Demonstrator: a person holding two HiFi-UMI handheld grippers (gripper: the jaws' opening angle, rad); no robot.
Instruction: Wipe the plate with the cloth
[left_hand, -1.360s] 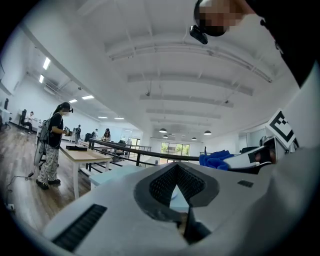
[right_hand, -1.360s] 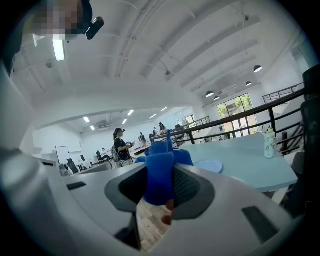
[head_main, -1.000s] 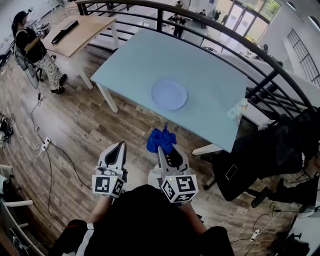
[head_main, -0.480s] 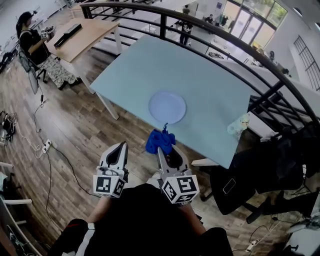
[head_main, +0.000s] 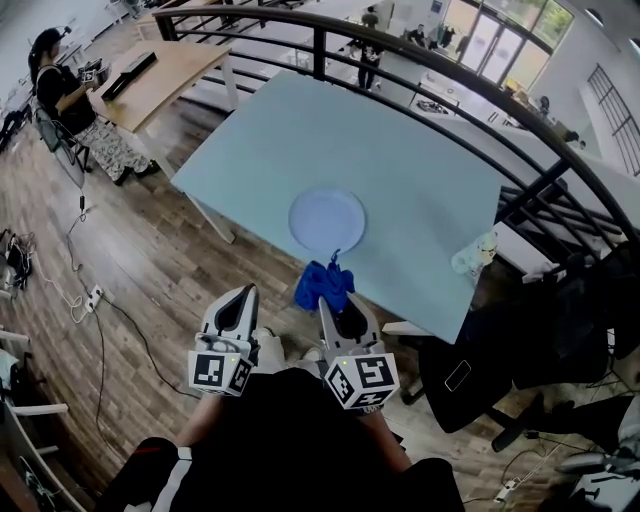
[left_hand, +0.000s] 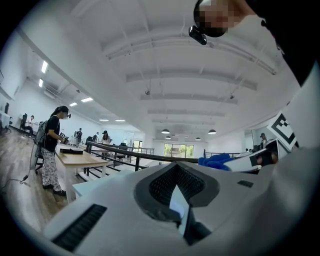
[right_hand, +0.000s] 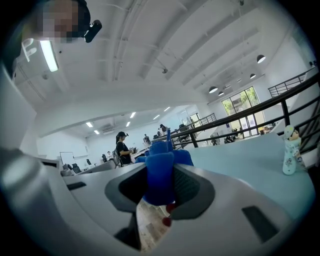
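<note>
Right gripper (head_main: 330, 303) was clamped on the blue cloth (head_main: 322, 282), just short of the plate (head_main: 327, 220). Left gripper (head_main: 242, 293) was closed and empty. No wiping had begun yet, by the look of it.

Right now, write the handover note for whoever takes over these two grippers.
Left claw: shut, empty, held short of the table's near edge.
Right claw: shut on the blue cloth, which is bunched up and held just short of the plate.
Light blue plate: flat on the pale blue table, nothing on it, and the cloth is not touching it.
Done: cloth gripped.
Left: lower the cloth onto the plate and wipe it.
</note>
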